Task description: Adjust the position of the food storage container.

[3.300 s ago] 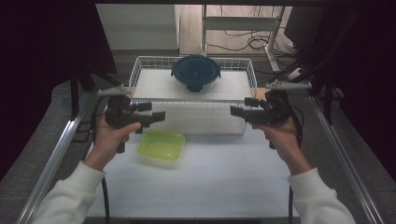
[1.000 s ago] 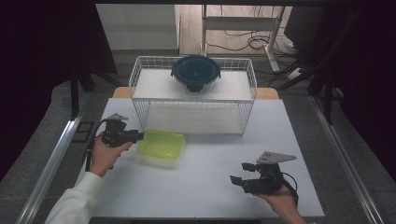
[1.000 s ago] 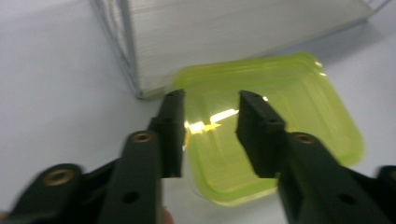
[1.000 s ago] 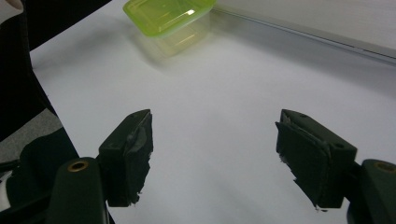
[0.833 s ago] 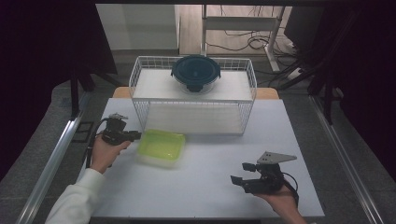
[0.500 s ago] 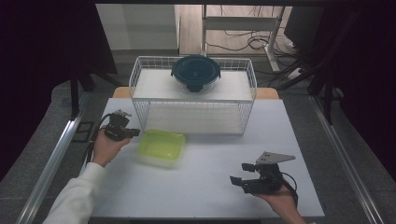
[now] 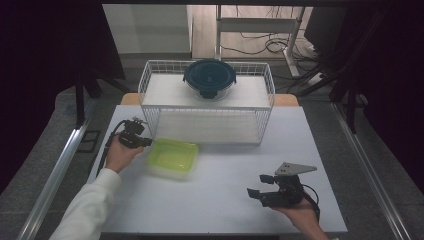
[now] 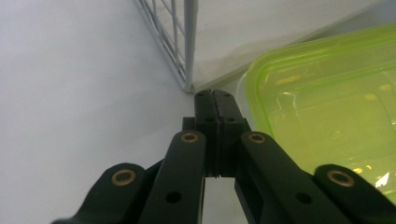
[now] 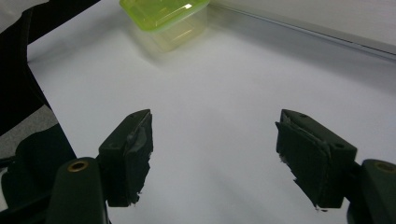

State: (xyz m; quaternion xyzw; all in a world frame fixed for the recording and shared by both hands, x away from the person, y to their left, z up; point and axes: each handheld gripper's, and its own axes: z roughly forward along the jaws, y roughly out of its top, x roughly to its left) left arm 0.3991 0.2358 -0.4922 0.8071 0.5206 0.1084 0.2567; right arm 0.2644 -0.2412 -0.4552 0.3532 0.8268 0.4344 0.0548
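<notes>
We see no readable writing on the box [image 7: 173, 157].
Left gripper [image 8: 215, 95] clenched empty just beside the box; right gripper [image 7: 261, 187] released, well apart from it.

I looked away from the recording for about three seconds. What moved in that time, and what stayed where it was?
Both grippers came back from the wire basket. The left gripper, jaws shut on nothing, dropped to the left edge of the green-lidded container. The right gripper, jaws open, drew back to the table's near right part. The container, the basket and the dark round lidded bowl stayed put.
</notes>
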